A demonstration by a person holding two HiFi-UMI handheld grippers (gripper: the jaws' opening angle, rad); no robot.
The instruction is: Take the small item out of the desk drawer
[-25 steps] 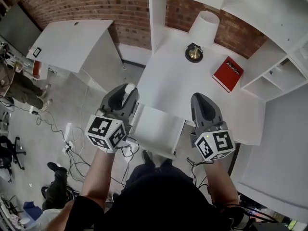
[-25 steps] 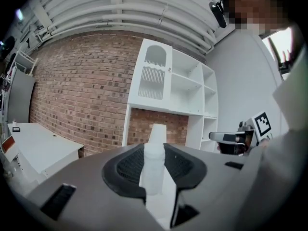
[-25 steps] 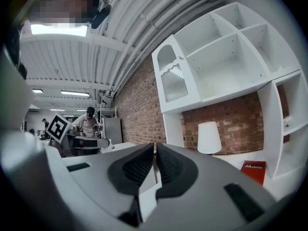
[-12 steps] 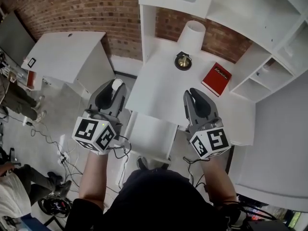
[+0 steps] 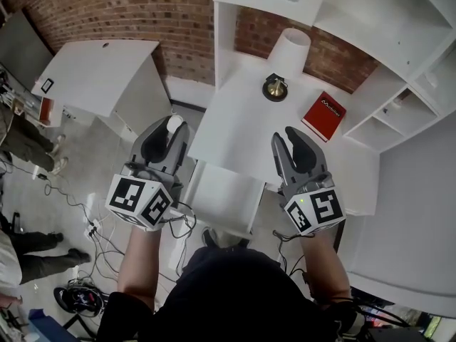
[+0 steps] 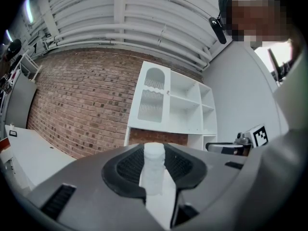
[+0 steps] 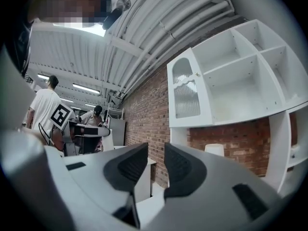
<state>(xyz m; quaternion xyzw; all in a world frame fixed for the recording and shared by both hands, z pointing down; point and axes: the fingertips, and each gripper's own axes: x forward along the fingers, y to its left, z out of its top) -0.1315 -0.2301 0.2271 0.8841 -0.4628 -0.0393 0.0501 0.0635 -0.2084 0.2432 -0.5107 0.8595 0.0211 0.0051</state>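
Head view: the left claw [image 5: 171, 130] is clamped on the small white bottle [image 5: 174, 123], held clear at 10 o'clock of the drawer [image 5: 226, 191], which seems to jut open from the bench [image 5: 242, 120]. The right claw [image 5: 283, 137] hovers at the drawer's 2 o'clock.

Left gripper view: the pads press the upright bottle.

Right gripper view: the jaws are opening, with nothing between them.

The taking-out looks done. What is left is probably a steady carry and a gentle set-down.
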